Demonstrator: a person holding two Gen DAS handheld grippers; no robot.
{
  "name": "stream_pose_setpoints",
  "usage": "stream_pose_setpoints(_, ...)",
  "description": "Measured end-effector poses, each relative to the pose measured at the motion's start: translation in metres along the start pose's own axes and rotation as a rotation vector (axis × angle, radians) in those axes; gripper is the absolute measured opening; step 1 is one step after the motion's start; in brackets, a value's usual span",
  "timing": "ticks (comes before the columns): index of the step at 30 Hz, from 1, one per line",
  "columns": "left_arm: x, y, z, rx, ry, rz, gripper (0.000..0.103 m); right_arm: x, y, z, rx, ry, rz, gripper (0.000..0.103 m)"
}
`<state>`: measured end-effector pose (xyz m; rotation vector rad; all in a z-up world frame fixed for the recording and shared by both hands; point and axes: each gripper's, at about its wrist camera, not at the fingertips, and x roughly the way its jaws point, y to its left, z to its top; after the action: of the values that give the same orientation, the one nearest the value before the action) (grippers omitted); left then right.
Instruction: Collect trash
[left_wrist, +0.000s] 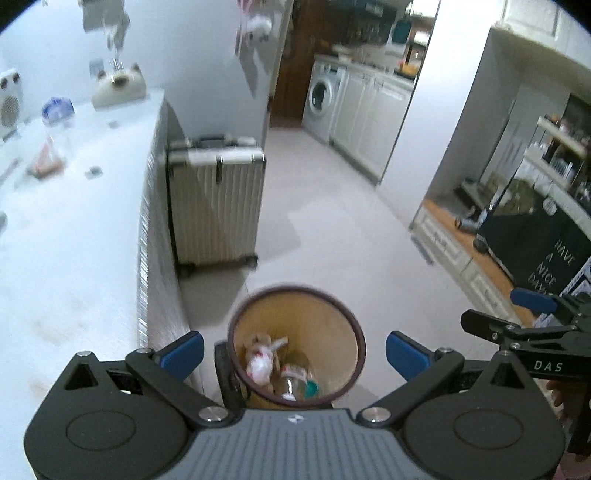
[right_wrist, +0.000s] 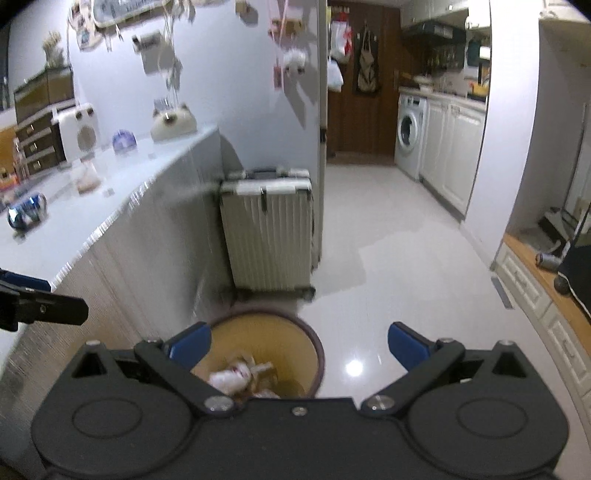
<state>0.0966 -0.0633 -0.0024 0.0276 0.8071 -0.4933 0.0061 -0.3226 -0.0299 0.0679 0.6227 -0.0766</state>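
A round tan trash bin (left_wrist: 341, 338) with a dark rim stands on the floor beside the white counter. It holds crumpled white wrappers (left_wrist: 260, 360) and a clear plastic bottle (left_wrist: 293, 380). My left gripper (left_wrist: 294, 354) is open and empty, hovering directly above the bin. My right gripper (right_wrist: 299, 349) is open and empty, above the bin's right side (right_wrist: 295, 332); wrappers (right_wrist: 236, 374) show inside. On the counter lie a crushed blue can (right_wrist: 27, 214) and a clear plastic bag (right_wrist: 85, 177), which also shows in the left wrist view (left_wrist: 46, 158).
A ribbed suitcase (left_wrist: 216, 199) stands against the counter's end behind the bin. White counter (left_wrist: 74, 221) on the left carries a cat-shaped holder (right_wrist: 173, 123) and a small heater (right_wrist: 79, 131). Tiled floor (right_wrist: 388, 240) leads to a washing machine (right_wrist: 408, 134). A low cabinet (right_wrist: 543, 295) runs along the right.
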Motion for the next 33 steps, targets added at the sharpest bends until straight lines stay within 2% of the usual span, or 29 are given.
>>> stream_pose_setpoints(6,-0.051,0.02,0.013,-0.001,-0.136,0.045,0.103,-0.021,0.024,0.022,-0.002,-0.103,0.047,0.103)
stream_pose_setpoints(15,-0.111,0.066,0.027,-0.032,-0.288,0.191,0.103,-0.025,0.069,0.062,-0.01,-0.205,0.148,0.103)
stream_pose_setpoints(20,-0.132,0.094,0.032,-0.063,-0.33,0.262,0.103,-0.016,0.104,0.081,-0.039,-0.233,0.197,0.103)
stream_pose_setpoints(25,-0.138,0.132,0.035,-0.108,-0.347,0.297,0.103,-0.005,0.135,0.085,-0.052,-0.225,0.242,0.103)
stream_pose_setpoints(30,-0.124,0.196,0.037,-0.213,-0.334,0.322,0.103,0.003,0.156,0.076,-0.071,-0.207,0.277,0.103)
stream_pose_setpoints(33,-0.112,0.249,0.038,-0.301,-0.33,0.356,0.103,0.007,0.168,0.07,-0.085,-0.188,0.259,0.103)
